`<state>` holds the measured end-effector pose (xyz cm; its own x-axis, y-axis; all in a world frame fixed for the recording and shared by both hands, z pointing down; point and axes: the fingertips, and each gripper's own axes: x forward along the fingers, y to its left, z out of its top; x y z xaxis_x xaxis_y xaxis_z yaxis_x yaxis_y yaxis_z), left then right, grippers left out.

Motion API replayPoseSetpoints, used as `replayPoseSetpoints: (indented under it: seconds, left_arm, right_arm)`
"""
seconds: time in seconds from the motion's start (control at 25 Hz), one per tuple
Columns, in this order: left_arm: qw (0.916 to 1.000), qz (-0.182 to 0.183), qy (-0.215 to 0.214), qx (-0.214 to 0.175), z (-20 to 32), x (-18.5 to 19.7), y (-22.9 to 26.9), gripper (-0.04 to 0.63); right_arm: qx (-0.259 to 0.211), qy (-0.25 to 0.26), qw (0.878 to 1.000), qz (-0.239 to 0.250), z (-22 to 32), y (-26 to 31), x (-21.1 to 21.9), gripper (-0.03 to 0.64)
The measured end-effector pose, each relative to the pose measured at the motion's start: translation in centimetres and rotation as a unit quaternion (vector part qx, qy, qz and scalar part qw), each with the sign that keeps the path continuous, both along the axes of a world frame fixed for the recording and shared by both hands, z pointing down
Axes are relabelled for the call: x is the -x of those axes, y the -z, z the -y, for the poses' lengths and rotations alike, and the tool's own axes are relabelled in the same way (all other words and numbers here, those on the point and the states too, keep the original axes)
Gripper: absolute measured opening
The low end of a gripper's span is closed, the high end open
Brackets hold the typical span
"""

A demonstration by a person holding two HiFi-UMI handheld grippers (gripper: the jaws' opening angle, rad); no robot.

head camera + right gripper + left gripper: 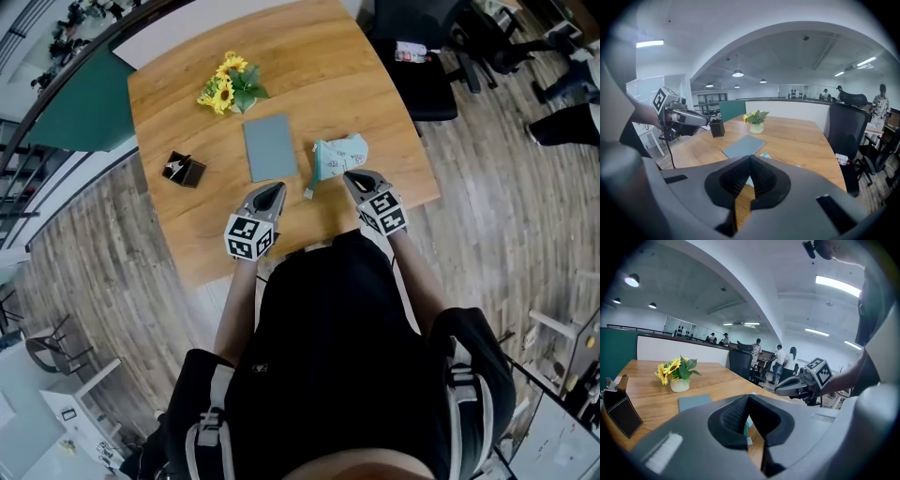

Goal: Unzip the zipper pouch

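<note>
The zipper pouch (pixel 339 156), mint green with a small print, lies on the wooden table (pixel 319 66) near its front right edge. My right gripper (pixel 349 176) is shut and empty, its tip just at the pouch's near edge. My left gripper (pixel 274 190) is also shut and empty, a little left of the pouch, close to the grey folder. In the left gripper view a sliver of the pouch (pixel 748 425) shows below the closed jaws (pixel 749 397), with the right gripper (pixel 779 389) beyond. The right gripper view shows its closed jaws (pixel 750 157) and a pouch corner (pixel 764 155).
A grey-blue folder (pixel 270 147) lies flat left of the pouch. A pot of sunflowers (pixel 228 85) stands behind it, and a small black box (pixel 184 170) sits at the left. Office chairs (pixel 422 56) stand past the table's right side, and people stand far off (pixel 780 363).
</note>
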<state>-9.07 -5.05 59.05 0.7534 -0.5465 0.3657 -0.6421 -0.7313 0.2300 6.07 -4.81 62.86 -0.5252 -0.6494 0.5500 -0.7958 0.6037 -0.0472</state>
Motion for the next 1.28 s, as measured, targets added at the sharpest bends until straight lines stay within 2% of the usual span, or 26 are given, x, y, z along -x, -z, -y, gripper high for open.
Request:
replayPoseSetpoints:
  seconds: [0.8,1.04,1.28]
  left_arm:
    - [0.997,0.003,0.07,0.033,2.9,-2.5,-1.8,-0.005]
    - [0.9942,-0.001,0.097,0.048,4.0,-3.5,-2.6,-0.005]
    - [0.9905,0.006,0.117,0.073,4.4,-4.3,-4.1,-0.005]
  right_arm:
    - [0.022,0.081,0.996,-0.02,5.8,-1.3,-2.6,0.003]
    - [0.039,0.134,0.989,-0.042,7.5,-2.8,-2.7,0.003]
    - [0.052,0.2,0.976,-0.063,8.2,-5.1,-1.7,0.009]
